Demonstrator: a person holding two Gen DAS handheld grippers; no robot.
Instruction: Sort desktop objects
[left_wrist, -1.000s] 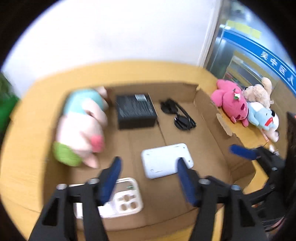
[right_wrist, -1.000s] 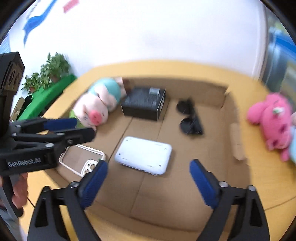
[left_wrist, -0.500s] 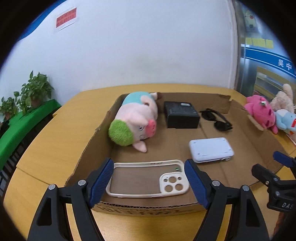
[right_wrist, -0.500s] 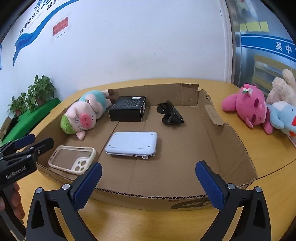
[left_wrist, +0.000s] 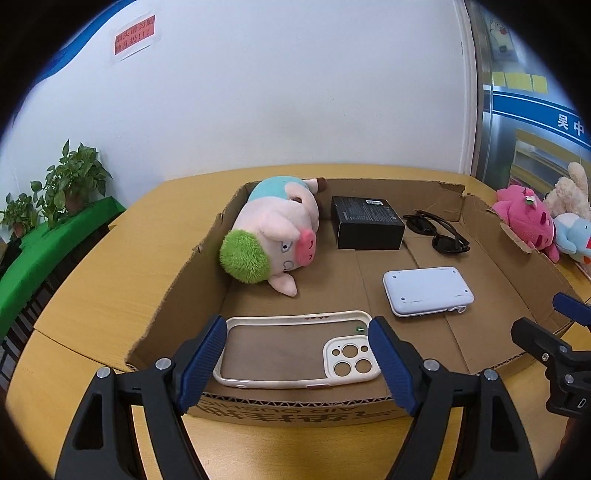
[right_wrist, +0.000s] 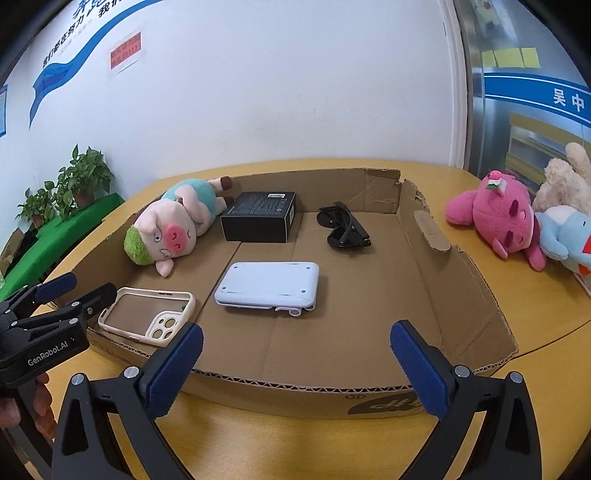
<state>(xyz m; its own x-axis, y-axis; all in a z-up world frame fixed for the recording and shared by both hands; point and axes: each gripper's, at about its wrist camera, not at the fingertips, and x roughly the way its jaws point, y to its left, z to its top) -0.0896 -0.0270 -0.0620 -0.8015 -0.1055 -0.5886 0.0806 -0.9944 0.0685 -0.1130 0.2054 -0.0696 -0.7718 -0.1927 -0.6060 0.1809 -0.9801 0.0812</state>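
A shallow cardboard box on a wooden table holds a pig plush, a black box, black sunglasses, a white device and a cream phone case. My left gripper is open and empty, hovering at the box's near edge over the phone case. My right gripper is open and empty in front of the box's near wall; one blue fingertip shows in the left wrist view.
A pink plush, a beige plush and a blue-and-white plush lie on the table right of the box. Potted plants on a green ledge stand at the left. A white wall is behind.
Both grippers have pulled back from over the box interior to its near edge, so the whole box shows. Objects inside have not moved.
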